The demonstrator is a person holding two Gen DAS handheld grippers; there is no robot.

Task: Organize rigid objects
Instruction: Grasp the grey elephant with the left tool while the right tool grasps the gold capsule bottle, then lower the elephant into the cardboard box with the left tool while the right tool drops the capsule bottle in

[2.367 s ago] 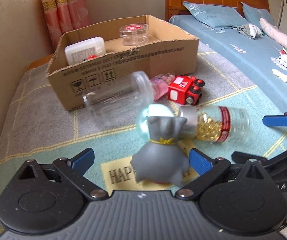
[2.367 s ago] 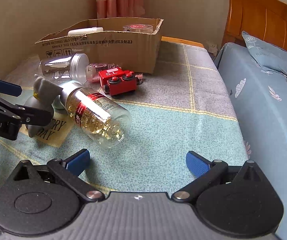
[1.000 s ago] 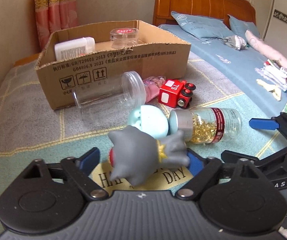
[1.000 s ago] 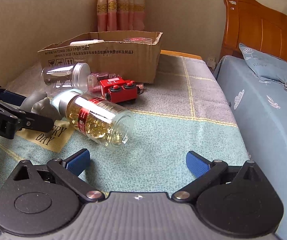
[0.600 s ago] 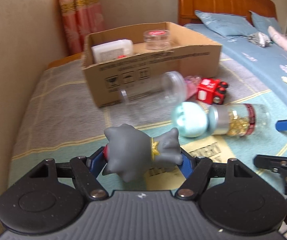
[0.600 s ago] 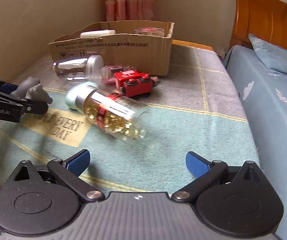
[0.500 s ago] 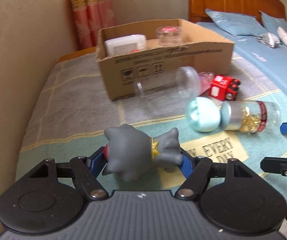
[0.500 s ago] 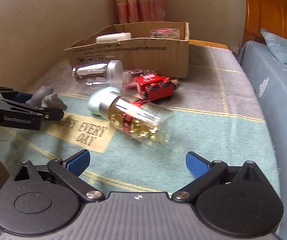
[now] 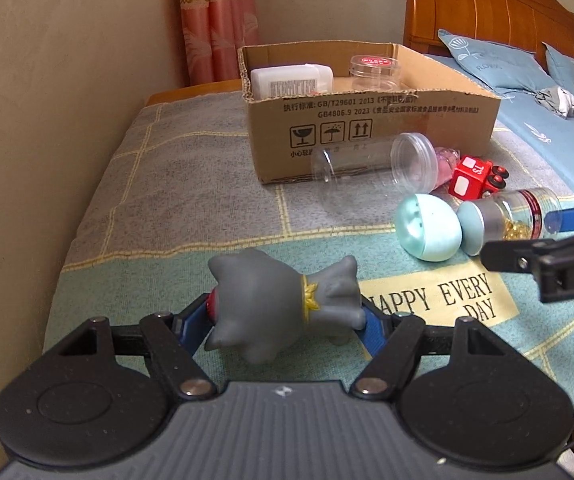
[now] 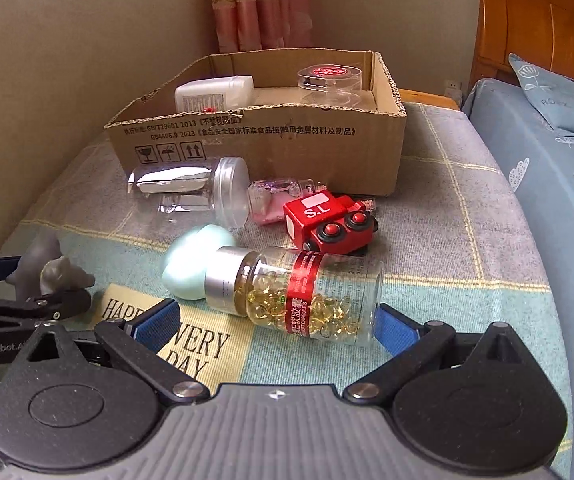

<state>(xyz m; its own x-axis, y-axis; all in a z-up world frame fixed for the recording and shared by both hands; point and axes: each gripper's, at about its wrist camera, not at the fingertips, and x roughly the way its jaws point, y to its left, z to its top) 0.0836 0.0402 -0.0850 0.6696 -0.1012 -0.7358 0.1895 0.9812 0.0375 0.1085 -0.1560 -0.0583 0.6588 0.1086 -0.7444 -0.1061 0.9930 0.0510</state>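
Note:
My left gripper [image 9: 287, 320] is shut on a grey toy figure [image 9: 283, 304] with a gold collar and holds it sideways above the blanket; the toy also shows in the right wrist view [image 10: 51, 270]. My right gripper [image 10: 275, 320] is open, its blue pads on either side of a capsule bottle [image 10: 303, 292] with a red label that lies on its side. The bottle's silver cap touches a mint egg-shaped toy [image 10: 191, 264]. Behind lie a red toy train [image 10: 327, 220], a pink-filled bottle [image 10: 275, 196] and a clear jar [image 10: 191, 188]. The cardboard box [image 10: 267, 136] stands at the back.
The box holds a white bottle [image 10: 215, 94] and a clear red-lidded container [image 10: 329, 80]. A wall runs along the left. A bed with blue sheets [image 10: 547, 168] and a wooden headboard [image 9: 487, 12] lies to the right. The blanket bears a yellow "HAPPY EVERY DAY" patch [image 9: 435, 300].
My left gripper has closed on the grey toy, lifted it and pulled back left. My right gripper has moved in until its open pads flank the capsule bottle.

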